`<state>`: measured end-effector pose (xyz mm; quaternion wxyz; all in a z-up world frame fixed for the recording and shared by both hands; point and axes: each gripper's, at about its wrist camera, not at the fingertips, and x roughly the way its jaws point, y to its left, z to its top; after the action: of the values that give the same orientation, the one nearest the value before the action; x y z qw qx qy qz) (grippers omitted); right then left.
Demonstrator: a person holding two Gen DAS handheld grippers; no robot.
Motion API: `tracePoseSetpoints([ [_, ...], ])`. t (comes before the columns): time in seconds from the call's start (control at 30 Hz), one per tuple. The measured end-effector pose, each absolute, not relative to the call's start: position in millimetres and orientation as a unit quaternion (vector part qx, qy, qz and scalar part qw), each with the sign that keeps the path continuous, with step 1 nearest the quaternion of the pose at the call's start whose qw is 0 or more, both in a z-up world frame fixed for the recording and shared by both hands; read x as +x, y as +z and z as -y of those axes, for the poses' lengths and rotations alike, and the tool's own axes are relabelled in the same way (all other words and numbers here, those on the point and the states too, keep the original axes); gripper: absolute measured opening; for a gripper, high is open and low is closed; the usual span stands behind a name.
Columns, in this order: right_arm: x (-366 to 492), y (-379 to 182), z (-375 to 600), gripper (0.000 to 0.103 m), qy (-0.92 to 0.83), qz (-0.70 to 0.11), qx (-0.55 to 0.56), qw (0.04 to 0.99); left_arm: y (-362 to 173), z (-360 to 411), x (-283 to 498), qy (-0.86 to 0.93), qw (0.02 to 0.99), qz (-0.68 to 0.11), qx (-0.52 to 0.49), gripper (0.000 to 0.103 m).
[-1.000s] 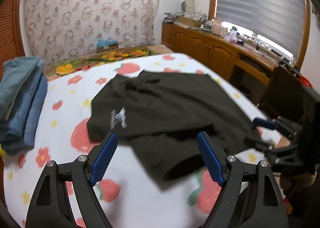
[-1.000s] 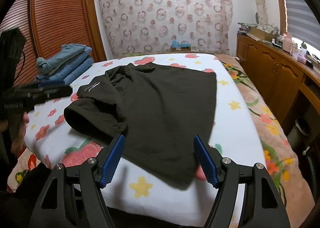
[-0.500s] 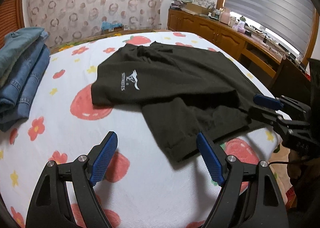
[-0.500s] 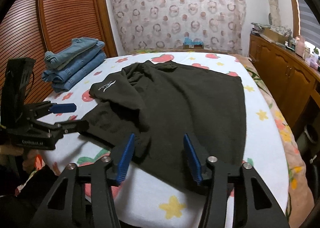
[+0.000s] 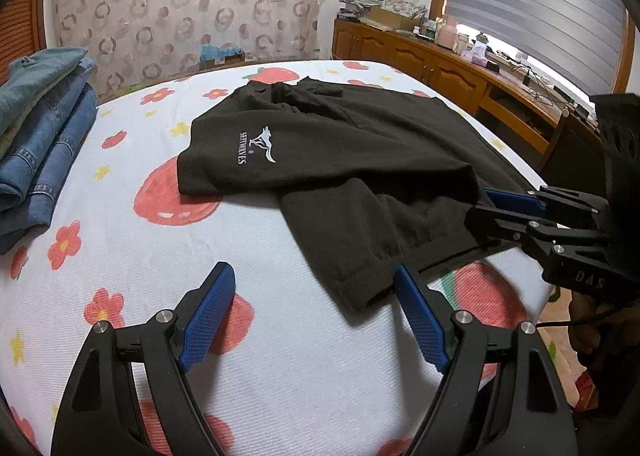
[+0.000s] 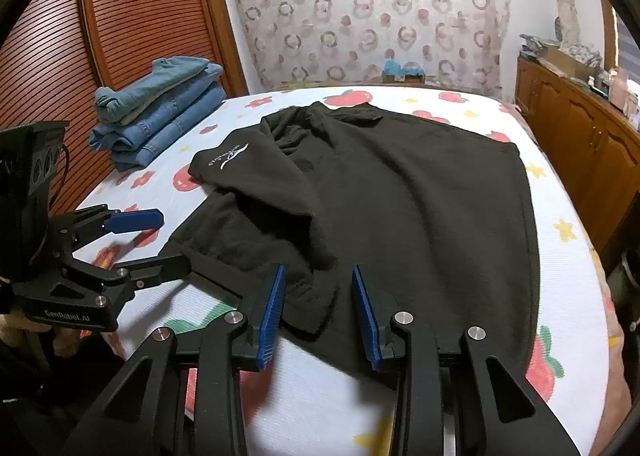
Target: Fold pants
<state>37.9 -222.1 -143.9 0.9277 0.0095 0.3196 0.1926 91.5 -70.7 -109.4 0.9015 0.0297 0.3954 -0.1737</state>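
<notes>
Only right view shows wardrobe (image 6: 132,28).

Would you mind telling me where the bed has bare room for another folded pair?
Bare sheet lies between the stacked jeans and the black pants, and along the near edge. The right side is crowded: pants reach that edge.

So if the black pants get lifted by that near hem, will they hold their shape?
Probably not. The black pants already lie rumpled and folded over themselves, so they look floppy and should drape. The right gripper, jaws closing around the hem, would likely drag them over the bedsheet.
</notes>
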Motion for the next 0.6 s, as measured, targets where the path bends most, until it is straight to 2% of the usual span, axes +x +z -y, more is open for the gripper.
tracePoseSetpoints([
  [0.33, 38.7, -140.3, 210.9, 0.009, 0.208, -0.313, 0.002, 0.927, -110.3, 73.0, 89.6, -0.168, 0.905, -0.388, 0.04, 0.083],
  [0.6, 20.7, -115.7, 218.3, 0.005, 0.204, -0.26, 0.004, 0.944, -99.5, 71.8, 83.9, -0.173, 0.911, -0.374, 0.02, 0.083],
])
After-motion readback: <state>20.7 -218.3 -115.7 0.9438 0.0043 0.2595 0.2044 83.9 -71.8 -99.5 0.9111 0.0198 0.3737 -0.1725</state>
